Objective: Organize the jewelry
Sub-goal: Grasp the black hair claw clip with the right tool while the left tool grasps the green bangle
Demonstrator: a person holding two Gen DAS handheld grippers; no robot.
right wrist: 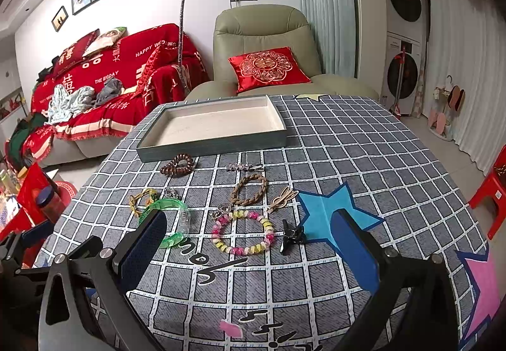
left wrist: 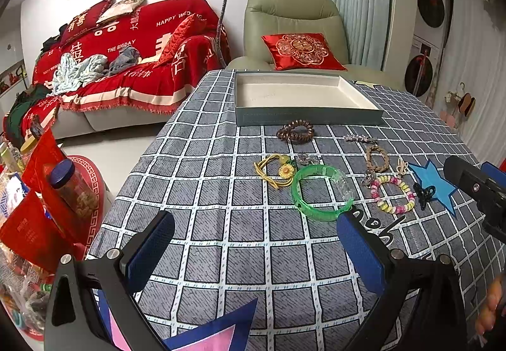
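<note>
An empty grey tray (left wrist: pixel 308 118) (right wrist: pixel 212 147) with a cream lining stands at the far side of the checked tablecloth. In front of it lie a brown coil hair tie (left wrist: pixel 295 130) (right wrist: pixel 177 165), a green bangle (left wrist: pixel 321 193) (right wrist: pixel 172 218), a yellow sunflower tie (left wrist: pixel 278 170), a braided brown bracelet (left wrist: pixel 376 158) (right wrist: pixel 249 189), a pink-yellow bead bracelet (left wrist: pixel 393 194) (right wrist: pixel 242 232), a black claw clip (left wrist: pixel 423 193) (right wrist: pixel 291 237) and a silver hair clip (right wrist: pixel 245 166). My left gripper (left wrist: pixel 256 234) is open, just short of the bangle. My right gripper (right wrist: pixel 249 234) is open around the bead bracelet area.
A blue star (right wrist: pixel 332 215) and a pink star (right wrist: pixel 480 281) are printed on the cloth. A green armchair (left wrist: pixel 291 28) stands behind the table, a red-covered sofa (left wrist: pixel 126 60) at left. A jar (left wrist: pixel 74 186) and red packets sit left of the table.
</note>
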